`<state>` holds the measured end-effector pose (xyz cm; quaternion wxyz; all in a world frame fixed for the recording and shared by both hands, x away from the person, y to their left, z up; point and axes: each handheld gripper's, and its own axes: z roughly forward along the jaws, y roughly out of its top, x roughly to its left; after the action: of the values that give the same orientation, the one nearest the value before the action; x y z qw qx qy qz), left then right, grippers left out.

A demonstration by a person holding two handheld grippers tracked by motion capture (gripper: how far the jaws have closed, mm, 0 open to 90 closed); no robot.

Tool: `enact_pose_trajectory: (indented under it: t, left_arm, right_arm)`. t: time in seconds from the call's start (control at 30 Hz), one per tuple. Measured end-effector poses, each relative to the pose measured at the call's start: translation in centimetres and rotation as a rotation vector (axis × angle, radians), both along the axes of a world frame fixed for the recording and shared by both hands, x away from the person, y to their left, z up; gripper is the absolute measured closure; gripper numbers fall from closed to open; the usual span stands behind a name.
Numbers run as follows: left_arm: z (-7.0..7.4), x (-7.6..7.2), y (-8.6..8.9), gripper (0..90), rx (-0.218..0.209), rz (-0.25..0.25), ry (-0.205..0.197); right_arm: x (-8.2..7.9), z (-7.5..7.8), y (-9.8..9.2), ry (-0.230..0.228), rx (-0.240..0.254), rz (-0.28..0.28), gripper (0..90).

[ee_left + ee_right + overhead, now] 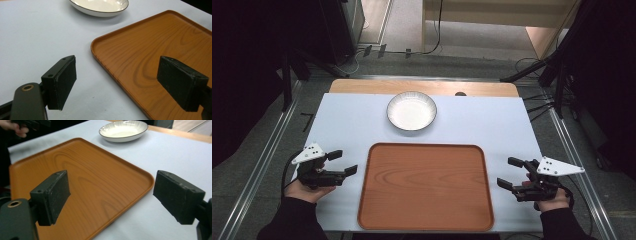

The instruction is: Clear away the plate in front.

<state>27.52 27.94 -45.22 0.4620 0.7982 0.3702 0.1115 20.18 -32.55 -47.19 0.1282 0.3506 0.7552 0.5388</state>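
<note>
Grippers are being held low at the near edge of the table, one at each side: the left gripper [343, 163] with its jaws spread wide and nothing between them, the right gripper [510, 172] likewise gaping and empty. Between them, the flat rectangular orange-brown wooden tray [426, 186] with rounded corners is lying on the white table covering [347, 125], its near edge close to the person's side. Nothing is being carried on it. In the left gripper view the tray's raised lip [100, 62] is seen just ahead of the open pads; in the right gripper view its corner [147, 178] is sitting between the spread jaws' lines of sight.

Farther off, just beyond the tray's far edge and apart from it, the round white ceramic dish with a thin dark rim [411, 110] is resting on the covering. It is likely being lined up as the thing to be moved. It is judged stiff, smooth-glazed and slippery, fairly light, and breakable if dropped. A hold is best taken on the rim, one pad inside, one outside, squeezed gently. Nothing is standing in the way; only the tray's low lip is to be cleared. Beyond the table, grey floor and cables are being glimpsed.
</note>
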Motion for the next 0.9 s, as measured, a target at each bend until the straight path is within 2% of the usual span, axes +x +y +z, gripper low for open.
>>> enact_pose_trajectory:
  t: [0.07,0.2,0.33,0.7,0.8,0.83,0.9]
  left_arm:
    - [0.0,-0.02,-0.01,16.6,0.001,-0.001,-0.006]
    - [0.0,-0.03,0.03,16.6,0.007,-0.002,-0.004]
    - [-0.01,0.04,0.05,16.0,-0.004,-0.006,0.012]
    - [0.02,0.38,-0.24,15.9,0.002,0.001,0.003]
    - [0.06,0.49,-0.36,16.9,0.007,-0.003,0.008]
    - [0.13,0.68,-0.54,17.1,0.011,0.0,0.026]
    - [0.13,0.81,-0.69,17.2,0.015,-0.002,0.023]
  right_arm:
    - [0.04,-0.06,-0.04,0.003,0.011,0.011,16.0]
    - [0.0,0.01,0.03,-0.019,-0.008,0.013,16.0]
    - [0.02,0.01,-0.01,-0.01,-0.015,0.003,15.9]
    - [0.03,-0.02,0.05,0.003,-0.023,0.004,15.6]
    - [0.04,-0.02,0.07,-0.001,-0.024,0.005,15.5]
    - [0.05,-0.01,0.08,-0.007,-0.028,0.006,15.2]
    - [0.04,0.02,0.1,-0.013,-0.03,0.005,15.1]
